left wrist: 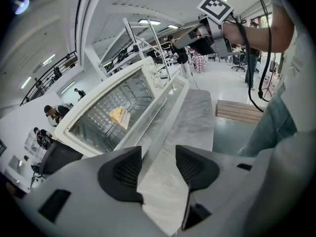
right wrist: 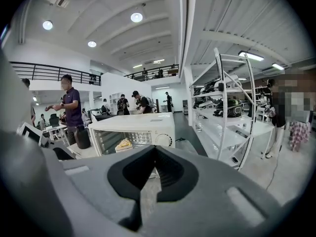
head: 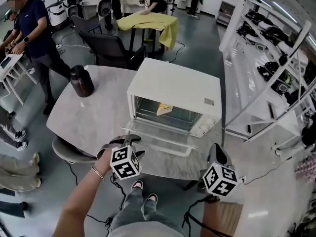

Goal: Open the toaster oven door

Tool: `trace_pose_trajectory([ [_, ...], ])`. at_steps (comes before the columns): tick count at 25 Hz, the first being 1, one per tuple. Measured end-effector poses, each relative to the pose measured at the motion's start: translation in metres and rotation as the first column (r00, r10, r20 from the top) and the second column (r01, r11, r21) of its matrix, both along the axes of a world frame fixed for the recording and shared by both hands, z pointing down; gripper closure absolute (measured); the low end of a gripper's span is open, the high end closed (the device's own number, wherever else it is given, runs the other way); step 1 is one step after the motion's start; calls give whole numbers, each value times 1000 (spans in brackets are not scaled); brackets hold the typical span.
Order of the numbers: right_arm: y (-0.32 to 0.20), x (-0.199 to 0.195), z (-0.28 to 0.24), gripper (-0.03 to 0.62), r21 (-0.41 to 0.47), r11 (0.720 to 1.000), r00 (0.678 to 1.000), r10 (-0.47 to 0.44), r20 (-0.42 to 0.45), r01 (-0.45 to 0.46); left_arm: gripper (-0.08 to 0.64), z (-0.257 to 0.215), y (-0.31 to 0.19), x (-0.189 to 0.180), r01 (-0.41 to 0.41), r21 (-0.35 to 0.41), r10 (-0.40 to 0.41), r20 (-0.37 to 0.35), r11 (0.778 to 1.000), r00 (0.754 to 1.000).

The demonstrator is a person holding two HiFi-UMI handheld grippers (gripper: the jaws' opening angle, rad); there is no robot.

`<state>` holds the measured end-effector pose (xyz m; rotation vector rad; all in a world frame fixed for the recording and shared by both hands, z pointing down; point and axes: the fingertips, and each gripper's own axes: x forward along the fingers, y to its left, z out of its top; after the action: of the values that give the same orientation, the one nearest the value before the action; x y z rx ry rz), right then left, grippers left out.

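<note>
- 1 toaster oven [head: 173,90], white, standing right of centre on the grey worktop [head: 94,115].
- Its door [head: 160,139]: glass, folded down flat toward the person, cavity exposed.
- 1 yellow food piece [head: 164,108] on the rack inside.
- Left tool [head: 129,140]: jaws apart, nothing between them, just beside the door's front left corner.
- Right tool [head: 217,151]: jaws pressed together, empty, off the worktop's near right edge, apart from the oven.
- 1 dark jar [head: 81,81] on the worktop's far left.
</note>
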<state>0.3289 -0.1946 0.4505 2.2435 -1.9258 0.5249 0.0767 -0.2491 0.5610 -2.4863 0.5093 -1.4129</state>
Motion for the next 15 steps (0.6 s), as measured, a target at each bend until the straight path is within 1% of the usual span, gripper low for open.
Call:
trace_pose_trajectory([
  [8,-1,-5,14,588,-28,999,1000,-14,-2,14,344,24,17,-6,50,-46,-52,-41,998,998],
  [15,0,-11,29,588,-57,998,1000,-21,1,21,344,41,29,-11,117,-78,-125,-102,990,987],
])
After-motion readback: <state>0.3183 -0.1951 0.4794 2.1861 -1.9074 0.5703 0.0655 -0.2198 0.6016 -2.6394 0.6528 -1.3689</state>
